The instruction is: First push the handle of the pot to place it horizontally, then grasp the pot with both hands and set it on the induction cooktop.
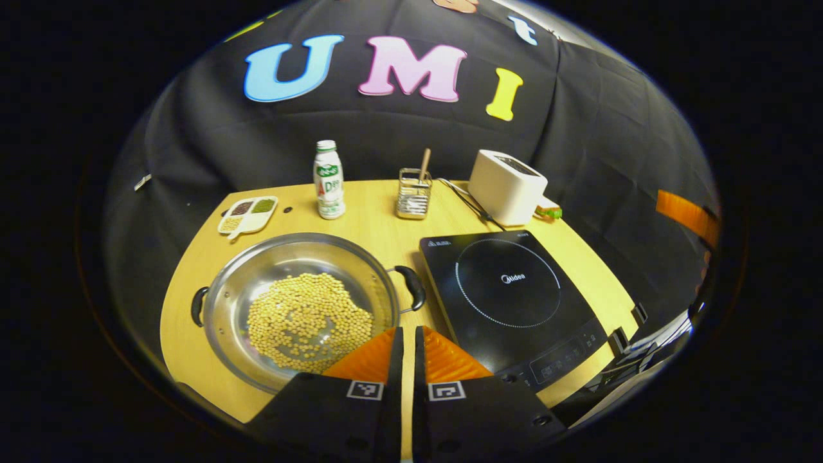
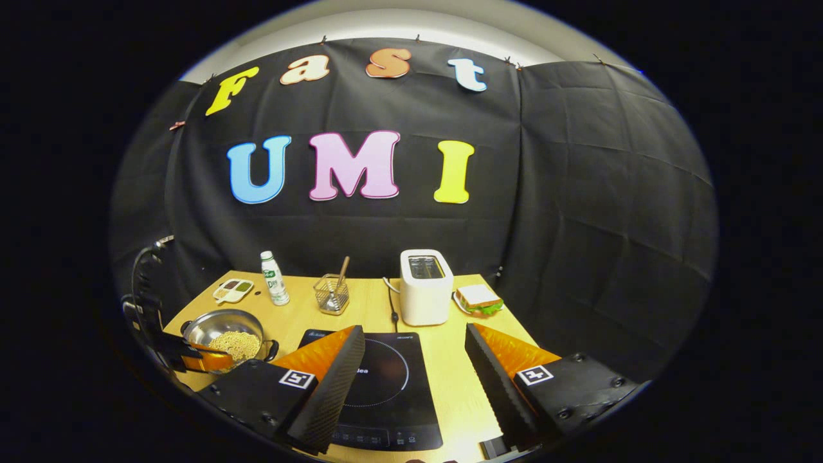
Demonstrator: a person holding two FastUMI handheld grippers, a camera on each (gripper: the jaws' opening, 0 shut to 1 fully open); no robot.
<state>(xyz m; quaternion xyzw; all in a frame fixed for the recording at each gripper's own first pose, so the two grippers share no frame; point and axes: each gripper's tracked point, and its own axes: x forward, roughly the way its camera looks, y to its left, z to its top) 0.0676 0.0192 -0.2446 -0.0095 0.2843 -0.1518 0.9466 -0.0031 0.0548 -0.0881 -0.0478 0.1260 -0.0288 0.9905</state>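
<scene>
While the pot (image 1: pixel 299 308) of beans sits near the table's (image 1: pixel 193 334) front-left edge, handles level, bare wood separates it from the induction cooktop (image 1: pixel 514 302) beside it. Left gripper (image 1: pixel 407 350), fingers pressed together, hovers just off the pot's near rim. Right gripper (image 2: pixel 415 360), fingers spread wide, hangs above the cooktop.

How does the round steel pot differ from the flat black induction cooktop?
The round steel pot is shiny, deep and holds pale beans; the flat black induction cooktop is dark, square and has nothing on it. The pot has two black side handles; the cooktop has a printed ring and front controls. Both sit side by side on the wooden table.
</scene>
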